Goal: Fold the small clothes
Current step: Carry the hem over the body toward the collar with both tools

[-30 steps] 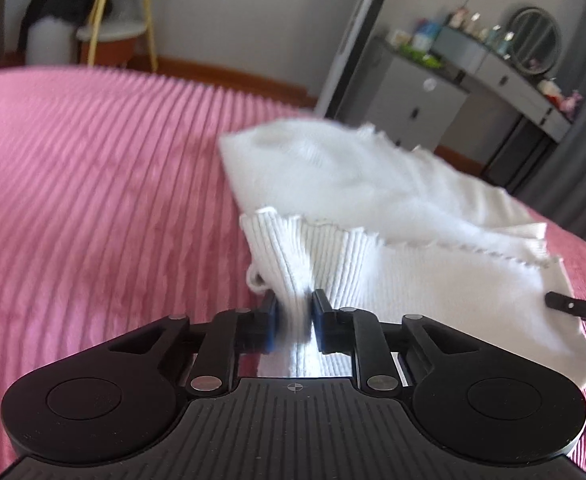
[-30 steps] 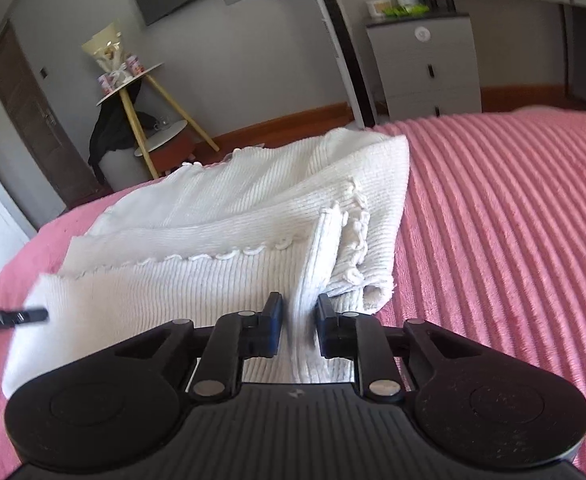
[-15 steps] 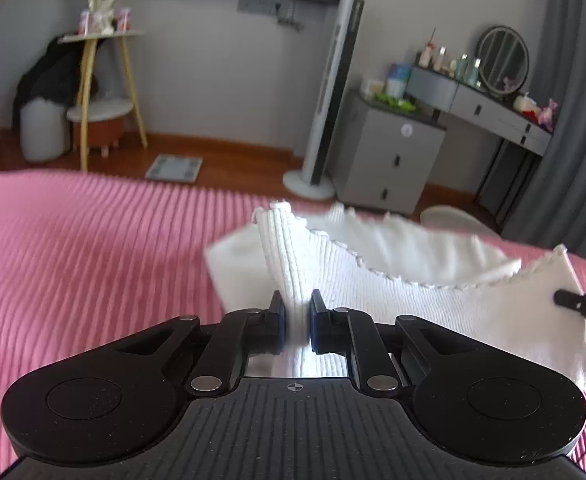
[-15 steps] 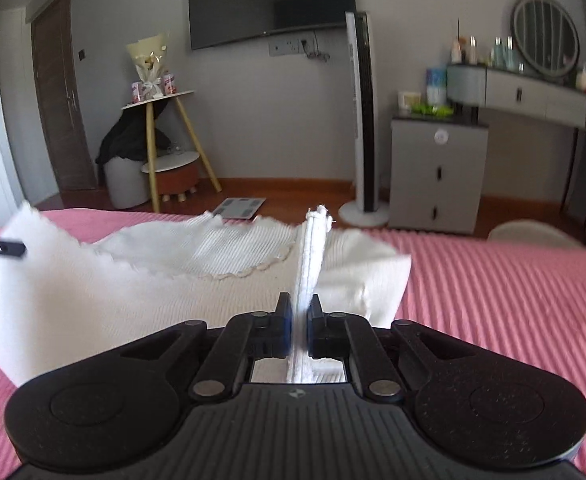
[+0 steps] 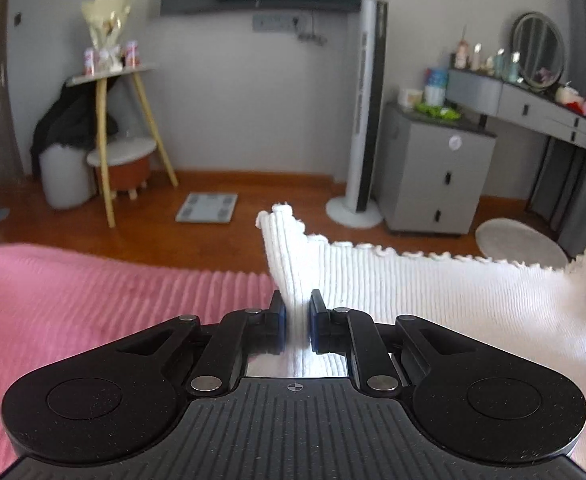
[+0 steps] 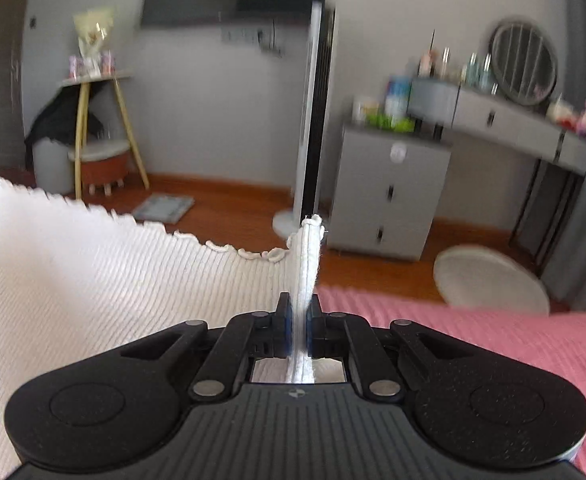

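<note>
A white ribbed-knit garment with a scalloped edge [image 5: 433, 292] is held stretched between the two black grippers above a pink corded bedspread [image 5: 93, 300]. One bunched corner is clenched in the jaws of the left gripper [image 5: 296, 320], its ribs standing upright beyond them; the cloth runs off to the right of these jaws. The opposite corner, pinched into a thin vertical fold, is clenched in the jaws of the right gripper [image 6: 300, 322], the garment's long axis lying across, from one gripper to the other.

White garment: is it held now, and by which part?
Yes. The left hand-held gripper and the right hand-held gripper each pinch one bunched end of the white garment along its scalloped edge.
</note>
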A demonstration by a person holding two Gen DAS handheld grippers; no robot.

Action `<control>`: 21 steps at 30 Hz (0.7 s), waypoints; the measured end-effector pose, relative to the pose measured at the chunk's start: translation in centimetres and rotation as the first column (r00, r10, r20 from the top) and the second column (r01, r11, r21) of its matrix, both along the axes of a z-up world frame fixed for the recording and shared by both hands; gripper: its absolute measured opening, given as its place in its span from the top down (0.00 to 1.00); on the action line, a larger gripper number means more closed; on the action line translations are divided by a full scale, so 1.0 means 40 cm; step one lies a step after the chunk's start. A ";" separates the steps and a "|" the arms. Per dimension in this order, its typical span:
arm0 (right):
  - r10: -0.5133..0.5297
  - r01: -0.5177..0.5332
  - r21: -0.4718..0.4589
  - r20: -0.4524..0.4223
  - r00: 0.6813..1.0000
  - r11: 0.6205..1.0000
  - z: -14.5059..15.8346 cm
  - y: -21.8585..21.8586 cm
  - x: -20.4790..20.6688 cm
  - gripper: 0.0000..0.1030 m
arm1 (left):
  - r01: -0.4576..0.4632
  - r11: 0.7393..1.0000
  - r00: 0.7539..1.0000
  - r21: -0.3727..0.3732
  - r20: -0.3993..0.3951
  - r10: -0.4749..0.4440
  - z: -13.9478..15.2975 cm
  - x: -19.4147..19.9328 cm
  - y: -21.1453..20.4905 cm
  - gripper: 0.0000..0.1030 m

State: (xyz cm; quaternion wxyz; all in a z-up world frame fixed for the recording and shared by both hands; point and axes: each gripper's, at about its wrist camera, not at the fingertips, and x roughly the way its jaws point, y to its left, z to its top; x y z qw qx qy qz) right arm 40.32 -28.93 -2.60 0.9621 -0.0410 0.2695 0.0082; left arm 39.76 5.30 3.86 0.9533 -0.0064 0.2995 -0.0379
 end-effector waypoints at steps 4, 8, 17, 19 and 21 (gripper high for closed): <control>0.008 -0.003 0.052 -0.101 0.995 0.999 -0.040 -0.021 0.049 0.91 | 0.013 0.997 0.993 -0.079 -0.120 -0.022 -0.080 0.051 0.010 0.85; 0.067 -0.036 0.251 -0.117 0.991 0.967 -0.029 -0.073 0.051 0.60 | 0.043 0.986 0.981 -0.164 -0.179 -0.072 -0.123 0.060 0.034 0.64; 0.057 -0.058 0.021 0.048 0.997 0.998 -0.007 -0.001 0.028 0.94 | 0.015 0.994 0.998 -0.109 -0.056 -0.021 -0.083 0.038 0.039 0.88; 0.044 -0.043 -0.018 0.095 0.994 0.999 0.012 0.011 0.034 0.94 | 0.013 0.996 1.000 -0.088 -0.019 -0.015 -0.060 0.047 0.023 0.88; 0.026 -0.016 -0.082 0.126 0.992 0.996 0.019 0.032 0.049 0.94 | -0.004 0.998 1.000 -0.063 0.007 0.005 -0.047 0.055 0.010 0.88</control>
